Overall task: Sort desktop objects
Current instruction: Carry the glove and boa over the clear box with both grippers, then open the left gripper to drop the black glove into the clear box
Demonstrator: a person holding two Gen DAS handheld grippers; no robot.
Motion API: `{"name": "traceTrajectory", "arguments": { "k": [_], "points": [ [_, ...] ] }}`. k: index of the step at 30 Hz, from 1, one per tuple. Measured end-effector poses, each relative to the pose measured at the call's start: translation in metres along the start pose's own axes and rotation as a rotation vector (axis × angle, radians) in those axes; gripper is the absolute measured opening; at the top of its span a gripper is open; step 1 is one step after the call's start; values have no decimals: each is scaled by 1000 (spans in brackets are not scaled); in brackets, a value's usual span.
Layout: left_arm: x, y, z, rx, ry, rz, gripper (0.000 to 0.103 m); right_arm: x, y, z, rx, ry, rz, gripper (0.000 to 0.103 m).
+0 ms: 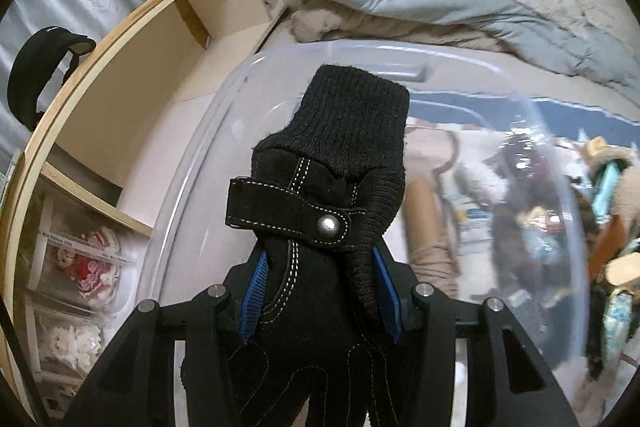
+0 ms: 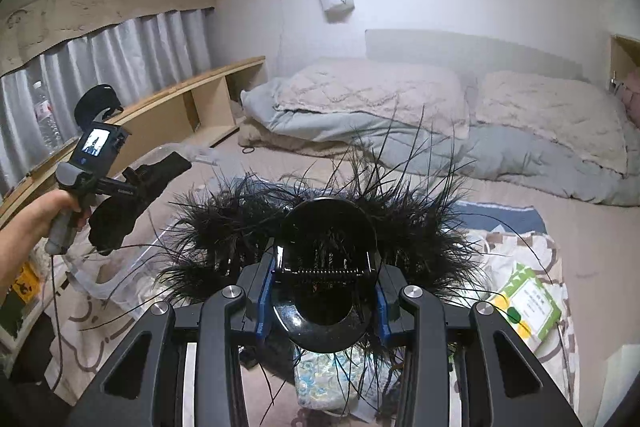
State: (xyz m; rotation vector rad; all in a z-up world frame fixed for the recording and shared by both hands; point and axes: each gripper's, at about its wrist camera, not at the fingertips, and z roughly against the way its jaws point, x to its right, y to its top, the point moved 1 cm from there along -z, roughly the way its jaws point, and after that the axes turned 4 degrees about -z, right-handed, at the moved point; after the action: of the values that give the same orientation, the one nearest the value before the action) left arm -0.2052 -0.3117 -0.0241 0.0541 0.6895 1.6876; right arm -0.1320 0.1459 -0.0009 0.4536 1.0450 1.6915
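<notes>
Bed (image 2: 580,227) fills the room, beige sheet. Rumpled grey-blue and beige quilts (image 2: 360,107) heaped at the far end, below a white wall.

Long wooden shelf unit (image 2: 180,99) along the left side under grey curtains (image 2: 120,47). A black curved item sits on its top board; what it is cannot be told.

Clear plastic storage bin (image 1: 192,187) seen from the left wrist view, directly beyond the left jaws. Rim and curved wall visible; mixed items blurred behind the plastic, not identifiable.

Patterned cloth (image 2: 532,247) spread on the bed at right, a green-and-white packet (image 2: 532,303) lying on it.

Black feathered hair clip (image 2: 328,259), glossy claw body with long wispy feathers spreading both sides. It sits between the blue pads of the right gripper (image 2: 326,303), jaws closed against its sides, held above the bed.

Black glove (image 1: 320,227), suede palm with white stitching, snap strap, ribbed knit cuff pointing away from the camera. Left gripper (image 1: 320,303) has it pinched between its blue pads, jaws closed on the glove body. In the right wrist view the glove (image 2: 132,195) hangs in the air off the left gripper (image 2: 144,183), over the clear plastic at the bed's left side.

Person's hand (image 2: 64,215) grips the handle of the left tool; its small screen is lit.
</notes>
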Motion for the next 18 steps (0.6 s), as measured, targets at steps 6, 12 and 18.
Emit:
{"name": "traceTrajectory", "arguments": {
  "k": [6, 12, 18],
  "points": [
    [0, 7, -33, -29, -5, 0, 49, -3, -2, -14, -26, -11, 15, 39],
    [0, 9, -51, -34, 73, -22, 84, -7, -4, -26, -46, -5, 29, 39],
    [-6, 14, -40, 7, 106, -76, 86, -10, -5, -35, -65, -2, 32, 39]
  ]
}}
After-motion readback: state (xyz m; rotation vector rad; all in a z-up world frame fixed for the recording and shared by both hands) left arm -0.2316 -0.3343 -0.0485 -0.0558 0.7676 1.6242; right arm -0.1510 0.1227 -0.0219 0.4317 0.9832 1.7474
